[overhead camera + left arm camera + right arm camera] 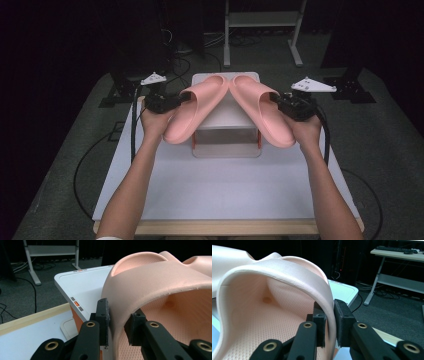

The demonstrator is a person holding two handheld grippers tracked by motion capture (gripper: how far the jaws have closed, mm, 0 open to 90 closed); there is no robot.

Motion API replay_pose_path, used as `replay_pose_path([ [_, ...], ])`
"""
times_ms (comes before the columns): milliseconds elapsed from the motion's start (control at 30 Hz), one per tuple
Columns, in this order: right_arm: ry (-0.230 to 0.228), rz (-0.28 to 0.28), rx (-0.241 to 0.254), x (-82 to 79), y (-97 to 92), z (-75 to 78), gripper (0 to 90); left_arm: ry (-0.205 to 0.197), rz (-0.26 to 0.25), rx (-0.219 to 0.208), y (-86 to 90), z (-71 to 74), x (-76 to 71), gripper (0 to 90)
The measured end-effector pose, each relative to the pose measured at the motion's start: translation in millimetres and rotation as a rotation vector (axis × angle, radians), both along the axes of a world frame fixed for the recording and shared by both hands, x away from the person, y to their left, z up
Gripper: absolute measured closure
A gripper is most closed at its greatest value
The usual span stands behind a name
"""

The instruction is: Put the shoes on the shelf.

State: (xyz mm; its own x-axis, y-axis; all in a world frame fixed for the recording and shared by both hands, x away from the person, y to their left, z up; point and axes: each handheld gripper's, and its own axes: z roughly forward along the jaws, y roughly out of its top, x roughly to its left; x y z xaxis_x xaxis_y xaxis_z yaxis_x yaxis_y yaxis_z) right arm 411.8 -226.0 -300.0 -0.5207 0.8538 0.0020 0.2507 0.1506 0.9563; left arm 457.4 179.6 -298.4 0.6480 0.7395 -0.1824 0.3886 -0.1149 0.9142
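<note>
Slippers, pink and foamy, hang in the air above the white box [227,120] in the middle of my worktop [225,190]. The left slipper [195,110] slants down toward my left side and the right slipper [262,112] toward my right, and their upper ends meet over the box's far edge. My left gripper [117,322] pinches the strap wall of the left slipper, one pad outside and one inside the arch. My right gripper [329,320] clamps the right slipper's strap edge the same way, jaws narrowed onto the foam. Beyond the worktop lie dark floor, trailing cables and a pale metal stand [262,30].
</note>
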Motion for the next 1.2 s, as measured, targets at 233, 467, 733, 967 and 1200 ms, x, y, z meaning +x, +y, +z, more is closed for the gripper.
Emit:
replay_pose_path([
  [233, 0.007, -0.012, -0.007, 4.2, 0.9, 2.0, 79.0, 0.002, 0.009, -0.004, -2.3, 1.7, 2.7, 73.2],
  [467, 0.017, -0.024, -0.005, 8.0, 1.8, 1.9, 78.7, 0.020, 0.021, -0.012, -5.3, 1.4, 6.0, 71.8],
  [733, 0.038, -0.031, 0.010, 12.3, 2.5, -1.0, 77.3, 0.036, 0.031, -0.013, -7.9, -0.4, 8.9, 69.6],
  [967, 0.043, -0.036, 0.017, 13.2, 3.9, -1.2, 76.0, 0.043, 0.030, -0.021, -10.0, -1.1, 9.4, 67.8],
  [1200, 0.049, -0.037, 0.012, 14.6, 7.2, -1.4, 75.0, 0.043, 0.035, -0.028, -12.2, 0.0, 9.1, 66.3],
])
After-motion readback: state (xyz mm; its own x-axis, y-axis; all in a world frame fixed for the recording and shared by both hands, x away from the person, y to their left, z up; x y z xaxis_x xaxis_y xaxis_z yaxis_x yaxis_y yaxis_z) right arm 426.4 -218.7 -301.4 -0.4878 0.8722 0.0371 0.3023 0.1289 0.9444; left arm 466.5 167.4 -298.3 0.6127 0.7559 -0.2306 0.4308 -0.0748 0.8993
